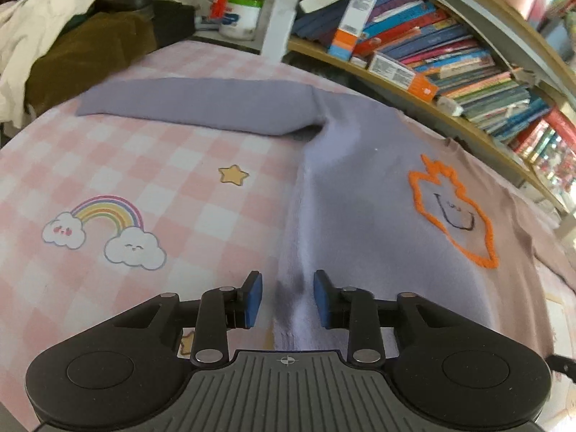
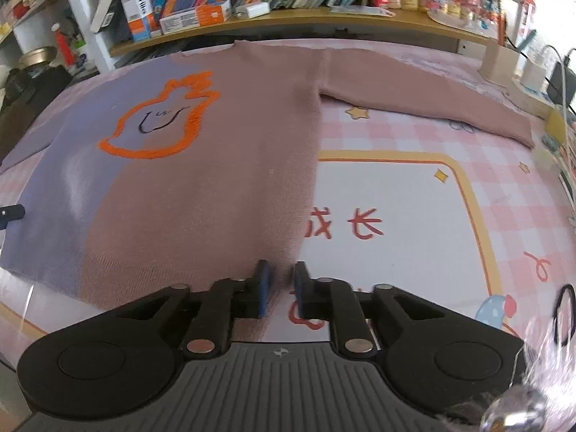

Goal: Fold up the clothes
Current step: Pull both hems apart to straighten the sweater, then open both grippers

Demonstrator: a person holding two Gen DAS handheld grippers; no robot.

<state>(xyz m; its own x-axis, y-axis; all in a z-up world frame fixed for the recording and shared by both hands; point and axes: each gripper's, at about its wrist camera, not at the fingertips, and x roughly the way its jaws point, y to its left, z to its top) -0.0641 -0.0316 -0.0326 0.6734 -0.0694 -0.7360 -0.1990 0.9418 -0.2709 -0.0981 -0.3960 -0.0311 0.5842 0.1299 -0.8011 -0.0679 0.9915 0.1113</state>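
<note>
The left claw [image 1: 287, 297] is released, its blue-padded fingers [image 1: 255, 298] spread to either side of a raised ridge at the sweater's left bottom corner, with a gap showing on each side of the cloth. The right claw [image 2: 280, 289] is also released, more narrowly; it sits low at the sweater's right bottom corner, straddling the garment's side edge, and the frame does not show whether the pads touch the knit.

Beneath both lies the pink-and-white checked surface [image 1: 151, 165], printed with a rainbow between two clouds [image 1: 104, 232], yellow stars, and a white panel with a yellow border and red characters [image 2: 396, 208].

Spread flat on it, front up, is the knitted sweater, half lilac and half dusty pink [image 2: 216, 180], its hem toward the claws and its neckline toward the shelf. The lilac sleeve [image 1: 194, 104] stretches out to the left, the pink sleeve [image 2: 424, 97] to the right.

Behind the surface runs a wooden shelf crowded with coloured books and boxes [image 2: 288, 18].

On the sweater's chest is an orange embroidered flame outline with a small black smiling face [image 2: 158, 118].
</note>
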